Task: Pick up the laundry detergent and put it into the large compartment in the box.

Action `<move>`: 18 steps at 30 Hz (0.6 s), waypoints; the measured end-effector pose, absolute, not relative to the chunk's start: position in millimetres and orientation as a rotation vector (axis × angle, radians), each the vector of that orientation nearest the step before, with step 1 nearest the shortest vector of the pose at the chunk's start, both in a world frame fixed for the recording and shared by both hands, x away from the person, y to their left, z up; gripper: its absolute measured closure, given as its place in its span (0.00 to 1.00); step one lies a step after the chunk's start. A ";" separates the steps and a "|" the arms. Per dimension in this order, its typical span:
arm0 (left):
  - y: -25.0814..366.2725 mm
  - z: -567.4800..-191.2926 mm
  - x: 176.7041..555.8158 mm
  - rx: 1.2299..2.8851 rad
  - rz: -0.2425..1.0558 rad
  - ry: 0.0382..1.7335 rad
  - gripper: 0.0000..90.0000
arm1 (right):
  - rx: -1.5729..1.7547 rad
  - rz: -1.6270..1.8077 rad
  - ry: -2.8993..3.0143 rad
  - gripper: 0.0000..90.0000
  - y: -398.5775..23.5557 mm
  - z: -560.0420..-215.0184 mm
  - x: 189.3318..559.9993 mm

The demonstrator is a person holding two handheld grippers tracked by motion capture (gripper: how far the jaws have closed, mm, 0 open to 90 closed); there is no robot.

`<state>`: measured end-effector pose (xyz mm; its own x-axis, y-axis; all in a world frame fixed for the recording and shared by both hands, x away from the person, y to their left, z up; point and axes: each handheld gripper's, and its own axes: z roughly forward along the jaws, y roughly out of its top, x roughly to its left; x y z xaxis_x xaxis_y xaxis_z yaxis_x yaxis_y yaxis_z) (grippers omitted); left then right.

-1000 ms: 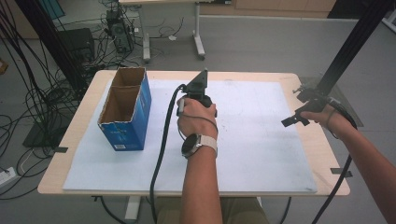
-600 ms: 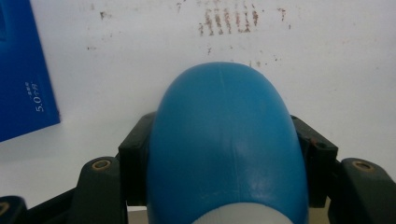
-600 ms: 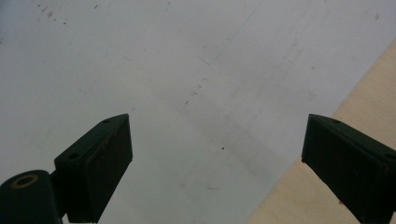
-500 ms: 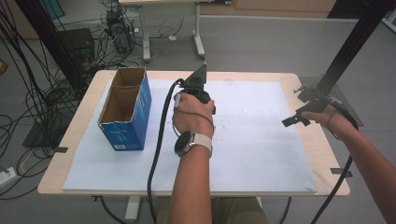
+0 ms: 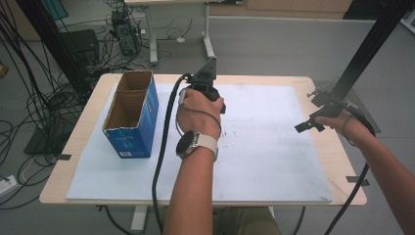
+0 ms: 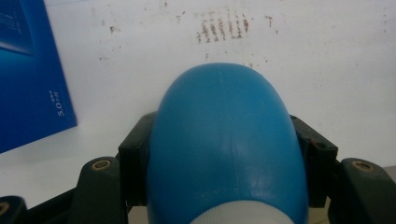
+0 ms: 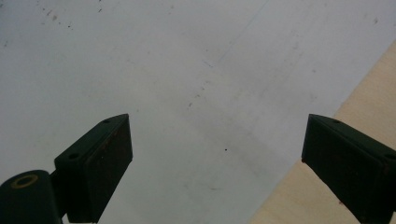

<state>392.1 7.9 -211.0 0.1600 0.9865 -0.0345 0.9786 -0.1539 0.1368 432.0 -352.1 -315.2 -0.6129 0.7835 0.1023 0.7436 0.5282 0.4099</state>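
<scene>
Blue plastic bottle (image 6: pixel 224 140), rounded end pointing away from the camera, white collar showing at the bottom edge of the left gripper view: it is sitting between the two black jaws, which are pressing on its sides and pinching it above the white sheet (image 5: pixel 264 161). In the high view the bottle is hiding behind the hand.

Left gripper (image 5: pixel 204 83): a hand wearing a wristwatch is holding it over the far middle of the sheet, just to the right of the box; its cable (image 5: pixel 161 161) is trailing down toward the near edge of the bench (image 5: pixel 88 122).

Blue cardboard box (image 5: pixel 131 117): it is standing upright on the left part of the sheet, top open, brown inside, with a divider splitting it into two compartments. In the left gripper view one blue printed side is showing at the upper left, apart from the bottle.

Right gripper (image 5: pixel 306 126): a hand is holding it near the right edge of the sheet, well apart from the bottle and the box. In the right gripper view its jaws are standing spread wide with nothing between them, over the border where the sheet is meeting bare wood.

White sheet: it is covering most of the wooden bench, carrying small brown marks near the middle.
</scene>
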 end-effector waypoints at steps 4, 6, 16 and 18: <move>11.5 -203.4 393.6 2.295 0.094 1.946 0.42 | 1.339 0.639 2.661 0.09 -352.7 -315.2 432.5; 13.8 -199.7 394.2 2.297 0.091 1.943 0.42 | 1.341 0.642 2.659 0.09 -353.0 -315.0 432.8; 27.6 -177.1 397.3 2.282 0.106 1.924 0.42 | 1.344 0.632 2.658 0.09 -349.3 -313.7 435.6; 30.1 -172.4 397.8 2.278 0.108 1.925 0.42 | 1.343 0.635 2.657 0.09 -348.9 -313.3 436.4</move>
